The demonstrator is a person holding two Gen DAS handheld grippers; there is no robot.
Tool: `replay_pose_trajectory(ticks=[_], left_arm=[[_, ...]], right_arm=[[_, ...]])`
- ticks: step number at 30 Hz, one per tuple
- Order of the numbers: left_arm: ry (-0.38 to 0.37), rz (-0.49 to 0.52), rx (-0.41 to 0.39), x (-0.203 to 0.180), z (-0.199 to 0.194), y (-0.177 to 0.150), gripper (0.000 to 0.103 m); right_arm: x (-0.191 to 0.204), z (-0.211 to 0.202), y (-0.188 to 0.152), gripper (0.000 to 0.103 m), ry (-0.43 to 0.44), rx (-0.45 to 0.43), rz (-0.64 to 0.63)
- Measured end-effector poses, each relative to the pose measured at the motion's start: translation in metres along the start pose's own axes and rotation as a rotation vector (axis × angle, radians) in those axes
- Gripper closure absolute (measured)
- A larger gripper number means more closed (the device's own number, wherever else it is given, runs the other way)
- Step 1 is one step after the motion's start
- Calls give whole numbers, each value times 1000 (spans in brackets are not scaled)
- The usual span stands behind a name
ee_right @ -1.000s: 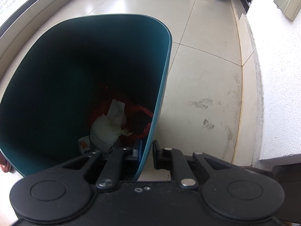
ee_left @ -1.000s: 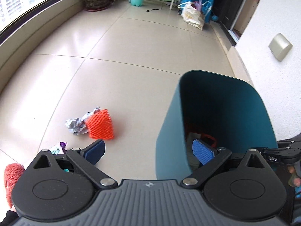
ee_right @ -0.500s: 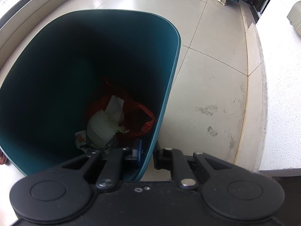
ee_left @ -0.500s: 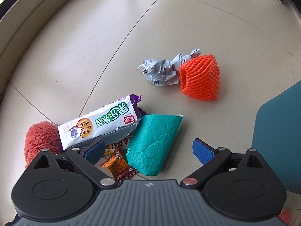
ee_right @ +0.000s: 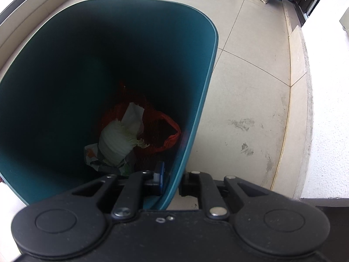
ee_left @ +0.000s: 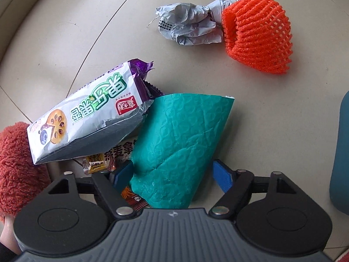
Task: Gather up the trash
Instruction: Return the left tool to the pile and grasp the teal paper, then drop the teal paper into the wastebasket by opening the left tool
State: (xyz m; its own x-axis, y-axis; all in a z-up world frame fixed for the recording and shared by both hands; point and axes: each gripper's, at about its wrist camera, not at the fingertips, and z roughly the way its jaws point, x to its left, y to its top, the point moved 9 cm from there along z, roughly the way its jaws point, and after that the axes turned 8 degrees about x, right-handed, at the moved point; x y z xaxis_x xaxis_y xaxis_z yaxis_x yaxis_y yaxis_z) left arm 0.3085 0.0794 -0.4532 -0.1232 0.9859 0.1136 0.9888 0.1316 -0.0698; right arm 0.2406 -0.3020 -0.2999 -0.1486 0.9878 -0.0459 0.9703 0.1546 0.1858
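On the floor (ee_left: 250, 118), the bubble mailer (ee_left: 176, 150) lies nearest, with the snack bag (ee_left: 87, 118) to its left overlapping a small wrapper (ee_left: 97, 163) underneath. Farther off to the right sit the crumpled wrapper (ee_left: 187, 27) and foam net (ee_left: 257, 35) (touching each other). The bin (ee_right: 202, 100) stands at far right, holding a cabbage leaf (ee_right: 117, 142) on a mesh bag (ee_right: 163, 131).

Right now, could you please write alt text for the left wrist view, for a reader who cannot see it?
The left tongs, closing, straddle a teal bubble mailer lying on a tiled floor, the pads not clearly gripping yet. A white-and-purple snack wrapper lies beside it; a crumpled grey bag and an orange foam fruit net lie farther off.
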Motion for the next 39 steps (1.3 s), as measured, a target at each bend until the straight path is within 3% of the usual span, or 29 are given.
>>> replay_pose_trajectory(ticks=[2,6,11,17,26,31,39], left_arm=[[6,-23,16,5,4,-1,41],[32,-58,17,14,2,-5,67],[26,-78,-24,23,-22,-9,78],[-4,-62,-72,12,-67,-14,79],[-138,-4,-205,-25,-184,-21,79],[-206,60,-267,-46,-246,-34,79],[-318,234,-345,-115,-336,-53,79]], right_arm=[[-1,0,1,92,5,1,5],[-2,-1,0,92,4,-1,5],[-2,-2,0,92,5,-4,6],[-3,-3,1,92,16,-7,21],[-5,-4,1,92,22,-12,26],[-7,-6,0,92,28,-15,31],[-10,-6,1,92,37,-15,39]])
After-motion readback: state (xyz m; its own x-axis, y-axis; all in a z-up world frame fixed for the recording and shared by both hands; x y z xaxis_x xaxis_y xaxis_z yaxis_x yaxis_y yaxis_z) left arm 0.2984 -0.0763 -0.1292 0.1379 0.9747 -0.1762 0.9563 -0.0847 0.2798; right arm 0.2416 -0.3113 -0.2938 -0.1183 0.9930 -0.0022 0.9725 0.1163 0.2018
